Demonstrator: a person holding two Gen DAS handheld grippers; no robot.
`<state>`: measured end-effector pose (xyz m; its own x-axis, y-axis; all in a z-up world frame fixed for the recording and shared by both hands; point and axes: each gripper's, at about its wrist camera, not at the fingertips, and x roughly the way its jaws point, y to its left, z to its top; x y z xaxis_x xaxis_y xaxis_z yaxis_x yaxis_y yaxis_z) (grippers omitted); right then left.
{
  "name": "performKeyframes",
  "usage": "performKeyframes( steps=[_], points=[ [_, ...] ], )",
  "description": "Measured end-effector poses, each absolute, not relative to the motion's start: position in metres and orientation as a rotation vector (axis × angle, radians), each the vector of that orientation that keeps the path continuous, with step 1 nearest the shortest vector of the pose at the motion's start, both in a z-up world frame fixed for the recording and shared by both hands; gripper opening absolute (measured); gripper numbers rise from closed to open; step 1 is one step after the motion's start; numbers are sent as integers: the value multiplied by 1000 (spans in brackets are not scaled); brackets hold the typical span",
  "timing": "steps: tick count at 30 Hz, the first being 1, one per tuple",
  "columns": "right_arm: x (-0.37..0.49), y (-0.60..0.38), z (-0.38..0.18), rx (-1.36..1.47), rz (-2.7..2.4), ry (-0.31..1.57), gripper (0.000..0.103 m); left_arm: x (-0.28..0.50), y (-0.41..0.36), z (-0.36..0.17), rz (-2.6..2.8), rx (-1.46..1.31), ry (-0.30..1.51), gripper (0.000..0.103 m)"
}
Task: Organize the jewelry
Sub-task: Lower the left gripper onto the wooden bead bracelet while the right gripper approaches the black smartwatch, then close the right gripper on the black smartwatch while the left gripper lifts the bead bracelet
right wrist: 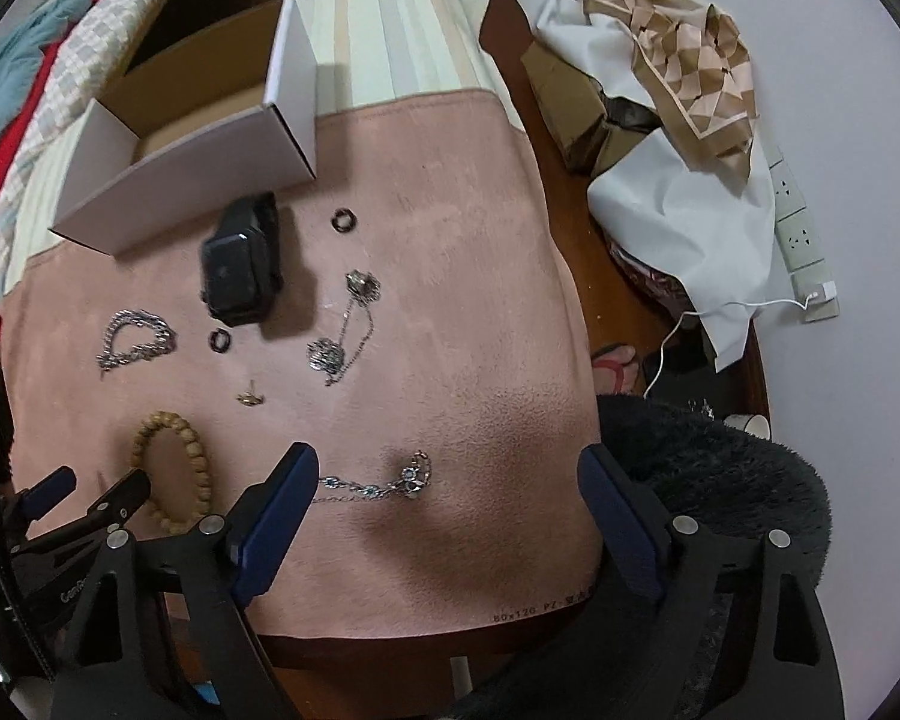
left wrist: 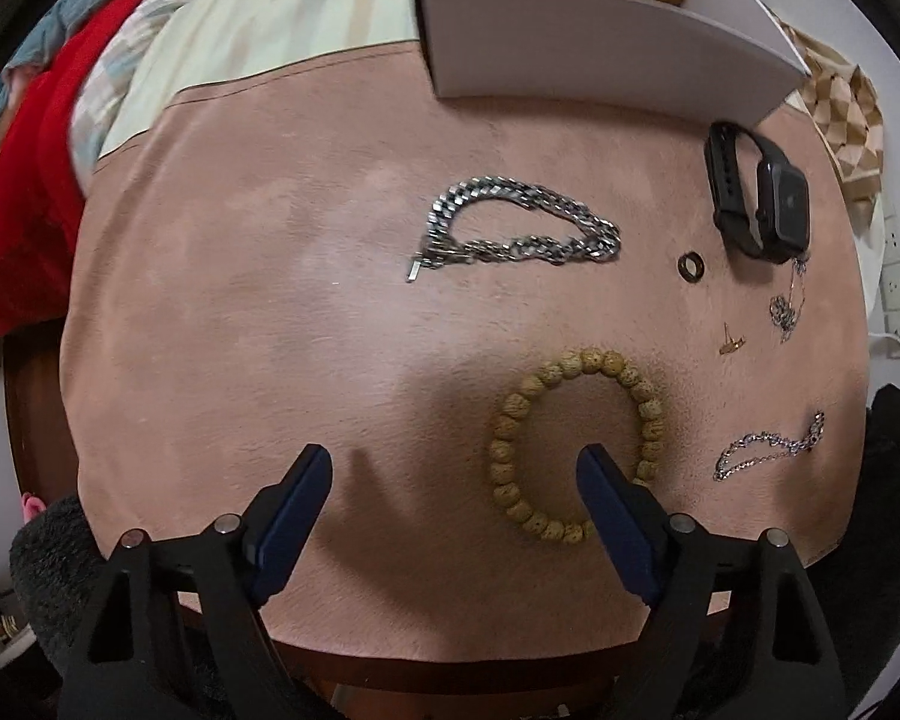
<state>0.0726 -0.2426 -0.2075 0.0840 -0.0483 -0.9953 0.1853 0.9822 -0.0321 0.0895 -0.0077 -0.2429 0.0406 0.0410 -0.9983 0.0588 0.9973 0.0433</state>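
Jewelry lies on a pink mat (left wrist: 240, 300). In the left wrist view I see a heavy silver chain bracelet (left wrist: 510, 228), a wooden bead bracelet (left wrist: 576, 444), a dark ring (left wrist: 690, 267), a black smartwatch (left wrist: 762, 198), a gold earring (left wrist: 731, 343) and a thin silver bracelet (left wrist: 768, 447). My left gripper (left wrist: 456, 468) is open; its right finger lies inside the bead loop. My right gripper (right wrist: 450, 474) is open over a thin beaded chain (right wrist: 384, 483). The right wrist view also shows the watch (right wrist: 240, 264), two rings (right wrist: 345, 220) (right wrist: 221, 340) and a pendant necklace (right wrist: 345, 324).
An open white cardboard box (left wrist: 600, 42) (right wrist: 198, 150) stands at the mat's far edge. White and patterned cloth (right wrist: 678, 120), a power strip (right wrist: 801, 240) and a cable lie to the right. A dark furry cushion (right wrist: 720, 468) sits near the right. Red bedding (left wrist: 30, 180) lies left.
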Motion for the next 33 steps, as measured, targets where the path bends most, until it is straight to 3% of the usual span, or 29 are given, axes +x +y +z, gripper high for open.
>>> performKeyframes(
  steps=[1,3,4,7,9,11,17,19,26,33],
  points=[
    [72,-243,-210,110,-177,1485,89,89,-10,-245,-20,89,1530,81],
    [72,-243,-214,107,-177,1497,88,87,-13,-249,-34,107,1533,60],
    [72,-242,-216,102,-178,1503,88,87,-15,-252,-40,111,1540,54],
    [71,-241,-221,97,-178,1516,88,84,-16,-253,-66,103,1516,46],
    [72,-242,-223,100,-173,1520,88,84,-17,-253,-91,89,1506,20],
    [73,-241,-224,100,-169,1524,88,85,-20,-250,-99,104,1502,7],
    [77,-237,-215,127,-131,1503,84,98,-3,-229,-88,49,1465,7],
    [81,-235,-210,168,-87,1483,77,102,5,-218,-80,35,1439,7],
    [107,-214,-202,201,-25,1411,76,119,26,-189,-33,40,1357,7],
    [138,-186,-209,169,-16,1365,76,131,37,-198,-5,36,1341,7]
  ],
)
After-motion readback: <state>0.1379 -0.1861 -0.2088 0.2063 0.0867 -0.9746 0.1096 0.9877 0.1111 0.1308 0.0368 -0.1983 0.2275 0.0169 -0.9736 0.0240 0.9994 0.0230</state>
